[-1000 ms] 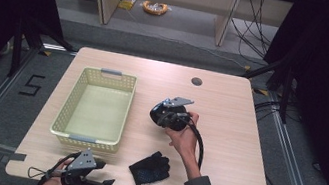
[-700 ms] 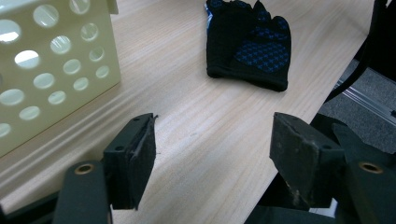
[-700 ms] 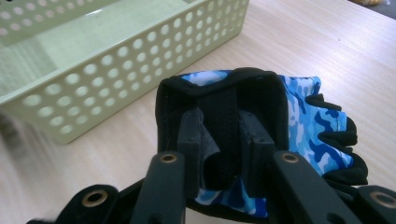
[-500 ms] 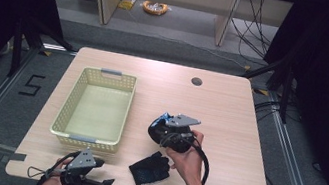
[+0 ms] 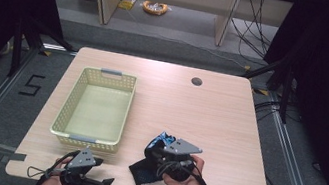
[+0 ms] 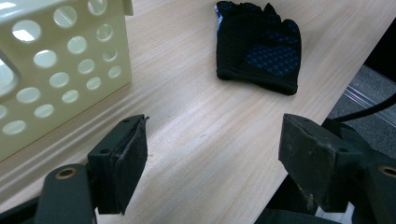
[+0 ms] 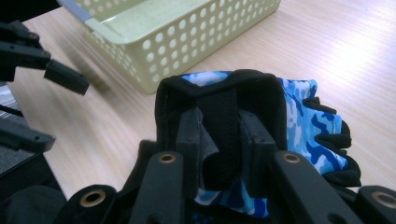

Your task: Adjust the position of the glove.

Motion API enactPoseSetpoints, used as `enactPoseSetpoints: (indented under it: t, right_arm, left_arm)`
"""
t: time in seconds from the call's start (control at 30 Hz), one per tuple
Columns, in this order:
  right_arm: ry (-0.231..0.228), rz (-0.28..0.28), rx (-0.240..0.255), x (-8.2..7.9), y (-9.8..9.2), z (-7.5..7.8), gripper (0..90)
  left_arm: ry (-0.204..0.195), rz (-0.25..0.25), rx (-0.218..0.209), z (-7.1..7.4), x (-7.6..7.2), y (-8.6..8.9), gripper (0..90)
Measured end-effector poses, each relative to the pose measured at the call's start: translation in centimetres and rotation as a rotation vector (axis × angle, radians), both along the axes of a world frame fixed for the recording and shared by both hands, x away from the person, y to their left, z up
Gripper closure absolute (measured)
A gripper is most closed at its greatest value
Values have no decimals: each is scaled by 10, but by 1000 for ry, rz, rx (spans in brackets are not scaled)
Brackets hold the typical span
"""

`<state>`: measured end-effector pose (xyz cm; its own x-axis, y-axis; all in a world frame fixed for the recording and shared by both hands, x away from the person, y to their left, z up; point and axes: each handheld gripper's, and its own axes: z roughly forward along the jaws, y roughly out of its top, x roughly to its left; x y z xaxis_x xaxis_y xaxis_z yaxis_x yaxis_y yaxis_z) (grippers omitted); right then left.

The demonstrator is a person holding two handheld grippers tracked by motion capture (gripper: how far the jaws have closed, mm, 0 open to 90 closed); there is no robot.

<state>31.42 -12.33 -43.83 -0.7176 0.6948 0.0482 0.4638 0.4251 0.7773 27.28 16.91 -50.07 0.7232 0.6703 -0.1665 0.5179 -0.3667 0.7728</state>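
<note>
- The right tongs (image 5: 165,154) are clenched on the cuff of a blue glove (image 7: 299,112) and hold it just above the counter (image 5: 230,113), over a 2nd, dark glove (image 5: 143,174) that lies flat near the front edge.
- The basket (image 5: 63,117) lies to the left of the held glove, its long axis running away from the person; I judge the next move goes leftward to it.
- The left tongs (image 5: 104,183) have just been opening, with nothing between the jaws; they rest at the front edge, nearer the basket.
</note>
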Motion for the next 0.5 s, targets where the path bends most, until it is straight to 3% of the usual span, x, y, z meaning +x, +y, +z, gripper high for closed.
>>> enactPoseSetpoints:
  t: [0.23, 0.3, 0.37, 0.4, 0.43, 0.5]
  right_arm:
    - [19, 4, -5, -19, 5, -7, 728]
    - [22, 2, -8, -21, 7, -9, 726]
    - [19, -1, -16, -25, 9, -11, 724]
    - [17, 6, -27, -28, 13, -15, 722]
    - [26, 5, -30, -29, 15, -16, 722]
    - [32, 5, -34, -31, 19, -21, 719]
  left_arm:
    - [-6, 13, -7, 0, 0, 0, 236]
    - [-7, -5, 16, 1, 0, 2, 237]
    - [-8, -3, 14, 1, 0, 2, 237]
    - [-2, 8, -9, 0, 0, 0, 237]
    - [-14, 9, 29, -1, 1, 0, 238]
    - [-3, 5, 14, -1, 0, 0, 238]
